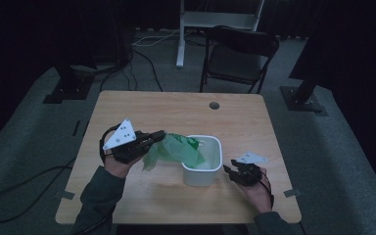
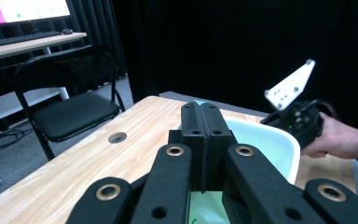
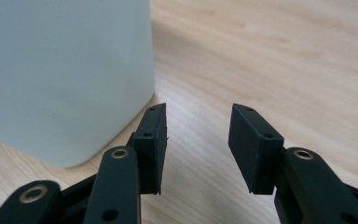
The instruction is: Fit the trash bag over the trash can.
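Green plastic bag [image 1: 175, 150] was what you had pinched in your left gripper [image 1: 157, 136], jaws pressed tight together on a fold of it, the film showing just below them in the left gripper view [image 2: 205, 207]. From above, the bag stretched from those jaws across to the white bin [image 1: 215, 166], draping over its near-left rim and down inside. The bin sat on the wooden table [image 1: 176, 107] a little right of centre, nearer your edge than the far one. Your right gripper [image 1: 233, 172] hovered low just beside the bin's right wall, jaws half apart with nothing between them; in the right gripper view [image 3: 196, 140] its left jaw stood close by the bin's rounded corner [image 3: 65, 79], bare wood beyond. You had open tabletop to the far side, around the cable hole [image 1: 214, 105], and plenty along the left edge. A folding chair [image 1: 240, 54] stood past the far edge.
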`<control>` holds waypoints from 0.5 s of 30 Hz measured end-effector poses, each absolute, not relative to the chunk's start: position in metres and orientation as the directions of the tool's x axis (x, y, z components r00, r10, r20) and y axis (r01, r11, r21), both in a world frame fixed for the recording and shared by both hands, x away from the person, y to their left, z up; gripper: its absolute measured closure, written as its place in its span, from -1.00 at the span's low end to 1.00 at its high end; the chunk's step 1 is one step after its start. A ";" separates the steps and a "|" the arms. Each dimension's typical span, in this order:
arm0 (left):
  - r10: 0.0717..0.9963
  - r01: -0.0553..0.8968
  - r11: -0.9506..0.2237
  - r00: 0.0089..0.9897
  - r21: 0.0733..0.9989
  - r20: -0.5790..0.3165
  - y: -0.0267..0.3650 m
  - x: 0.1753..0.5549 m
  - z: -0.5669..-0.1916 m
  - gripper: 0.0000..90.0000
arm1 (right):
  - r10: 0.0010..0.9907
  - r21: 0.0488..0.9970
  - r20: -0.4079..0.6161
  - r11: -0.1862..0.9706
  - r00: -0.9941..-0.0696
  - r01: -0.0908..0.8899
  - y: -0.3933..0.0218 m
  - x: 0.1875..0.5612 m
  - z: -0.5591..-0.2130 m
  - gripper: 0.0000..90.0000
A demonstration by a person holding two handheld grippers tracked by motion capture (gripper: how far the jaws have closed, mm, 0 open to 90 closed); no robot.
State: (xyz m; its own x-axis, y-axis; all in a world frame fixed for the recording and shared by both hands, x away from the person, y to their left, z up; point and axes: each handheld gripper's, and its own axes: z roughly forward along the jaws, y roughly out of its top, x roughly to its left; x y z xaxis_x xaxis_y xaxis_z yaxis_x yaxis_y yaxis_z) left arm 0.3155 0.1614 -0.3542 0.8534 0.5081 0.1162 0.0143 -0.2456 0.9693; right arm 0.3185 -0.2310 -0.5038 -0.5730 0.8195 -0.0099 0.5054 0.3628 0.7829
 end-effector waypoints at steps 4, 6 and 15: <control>0.508 0.015 -0.242 0.854 0.970 0.114 0.160 0.318 -0.350 1.00 | 0.823 0.814 -0.001 0.331 -0.569 0.477 -0.238 0.313 -0.485 0.24; 0.510 0.018 -0.241 0.853 0.970 0.111 0.157 0.323 -0.344 1.00 | 0.814 0.835 0.010 0.313 -0.580 0.453 -0.241 0.309 -0.469 0.24; 0.502 0.010 -0.251 0.856 0.968 0.122 0.146 0.330 -0.334 1.00 | 0.774 0.865 -0.026 0.335 -0.633 0.373 -0.235 0.300 -0.425 0.21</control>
